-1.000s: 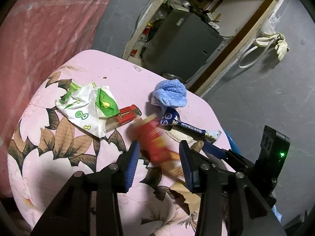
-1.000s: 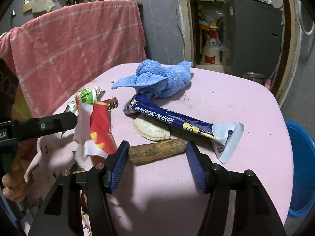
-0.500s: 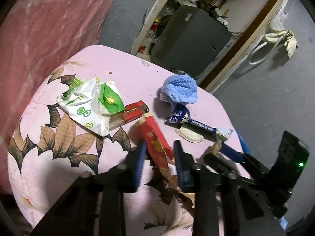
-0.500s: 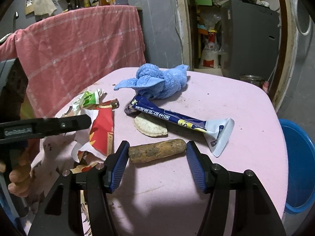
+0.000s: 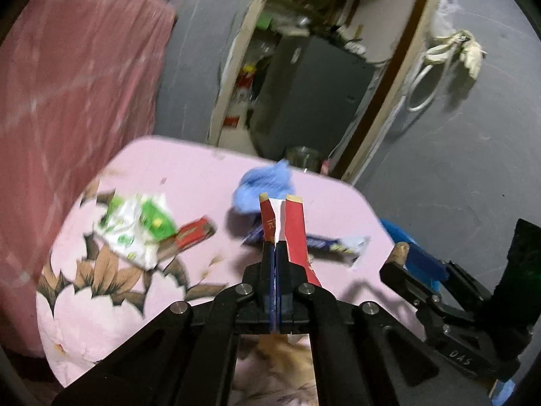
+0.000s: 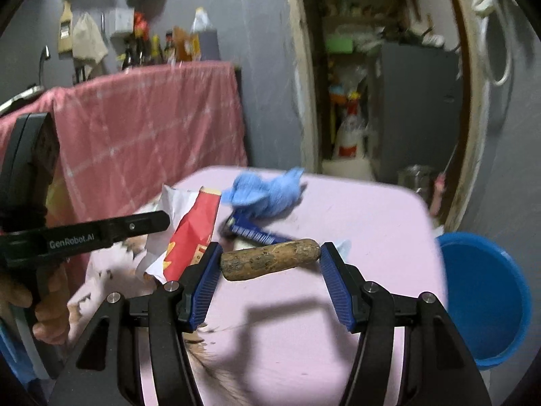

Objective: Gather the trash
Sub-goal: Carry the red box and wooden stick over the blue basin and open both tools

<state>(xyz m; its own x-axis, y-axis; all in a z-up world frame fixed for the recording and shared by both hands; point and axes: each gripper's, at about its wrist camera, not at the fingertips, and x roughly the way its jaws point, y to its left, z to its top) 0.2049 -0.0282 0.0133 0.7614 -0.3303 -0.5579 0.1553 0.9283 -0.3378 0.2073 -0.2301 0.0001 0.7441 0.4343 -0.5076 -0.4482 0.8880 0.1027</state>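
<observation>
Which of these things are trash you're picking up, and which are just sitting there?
Trash being collected: red wrapper in the shut left gripper; brown stick gripped by the right gripper; green and white wrapper; blue wrapper; blue bin beside the table.

Just sitting there: blue cloth; pink table; pink towel.
</observation>
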